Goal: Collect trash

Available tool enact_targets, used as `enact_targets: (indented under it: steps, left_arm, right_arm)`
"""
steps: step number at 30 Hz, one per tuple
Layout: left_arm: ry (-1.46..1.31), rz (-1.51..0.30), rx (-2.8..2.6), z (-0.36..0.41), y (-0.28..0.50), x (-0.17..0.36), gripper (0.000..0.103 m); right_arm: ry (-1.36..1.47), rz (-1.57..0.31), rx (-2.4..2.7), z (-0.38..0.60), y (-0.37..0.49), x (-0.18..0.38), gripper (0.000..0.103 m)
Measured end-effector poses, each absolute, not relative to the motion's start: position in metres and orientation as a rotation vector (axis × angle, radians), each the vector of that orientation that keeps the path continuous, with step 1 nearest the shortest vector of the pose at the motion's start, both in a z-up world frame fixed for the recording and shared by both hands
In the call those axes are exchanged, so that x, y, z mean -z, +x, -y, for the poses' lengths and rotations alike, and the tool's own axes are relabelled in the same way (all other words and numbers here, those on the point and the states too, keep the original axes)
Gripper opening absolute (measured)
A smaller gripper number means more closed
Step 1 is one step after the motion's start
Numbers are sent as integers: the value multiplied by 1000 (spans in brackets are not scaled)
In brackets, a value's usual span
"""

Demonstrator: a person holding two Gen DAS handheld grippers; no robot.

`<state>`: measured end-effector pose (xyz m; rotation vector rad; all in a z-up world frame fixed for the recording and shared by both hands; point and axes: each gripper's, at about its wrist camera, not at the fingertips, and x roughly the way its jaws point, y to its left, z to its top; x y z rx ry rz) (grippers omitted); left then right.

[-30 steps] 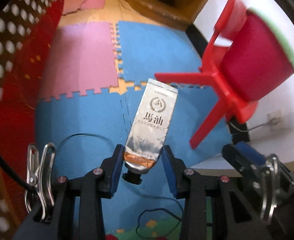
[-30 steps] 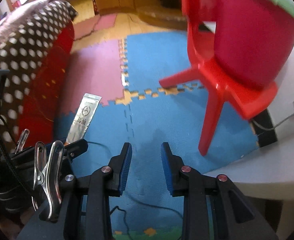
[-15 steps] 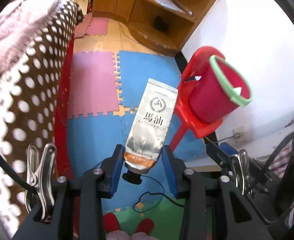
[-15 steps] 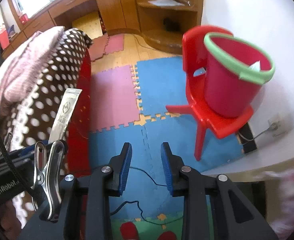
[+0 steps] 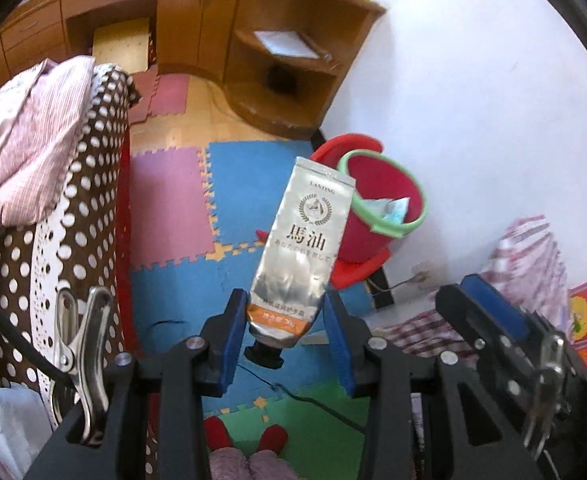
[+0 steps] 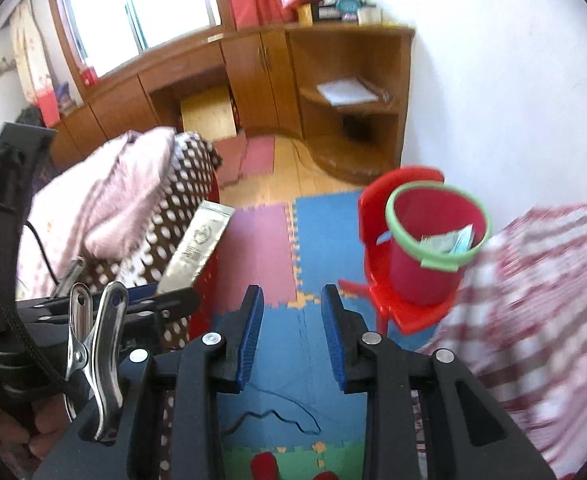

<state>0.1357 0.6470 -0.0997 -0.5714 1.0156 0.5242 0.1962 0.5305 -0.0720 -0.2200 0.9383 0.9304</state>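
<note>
My left gripper (image 5: 285,306) is shut on the lower end of a silver cream tube (image 5: 303,248) with a black cap, which stands up between the blue pads. The same tube (image 6: 197,246) shows at the left of the right wrist view, held high above the floor. A red bucket (image 5: 377,216) with a green rim sits on a small red chair (image 5: 357,268) by the white wall, paper scraps inside. In the right wrist view the bucket (image 6: 433,256) is right of my right gripper (image 6: 291,304), which is open with nothing between its fingers.
A bed with a brown polka-dot cover (image 5: 73,216) and pink blanket (image 6: 105,196) fills the left. Blue, pink and green foam mats (image 5: 169,204) cover the floor, with a thin black cable (image 6: 277,420) on them. A wooden cabinet (image 6: 349,96) stands at the back. A checked cloth (image 6: 533,300) lies right.
Both grippers have risen well above the floor, the left one still holding the tube. The bucket's open top, the bed and the cabinet have come into view.
</note>
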Motion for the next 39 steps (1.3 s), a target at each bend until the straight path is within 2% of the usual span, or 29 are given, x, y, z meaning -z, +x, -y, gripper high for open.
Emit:
enact_targets:
  steps: [7,15,24,39]
  left_arm:
    - [-512,-986,-491,-632,180,47,41]
    - [-452,-1001,-415,-635,249,36,41]
    - [-394,-1107,-243,-651,341,75,41]
    - [-238,-1265,-59,-638,483,174,41]
  right_arm:
    - [-121,-866,-903,-489,230,7,31]
    - [-51,-835,-833,-451,264,-28,31]
    - [-6,-838,-704,-440,292,-30,31]
    - [95,-865,-434,-433,352,-26,31]
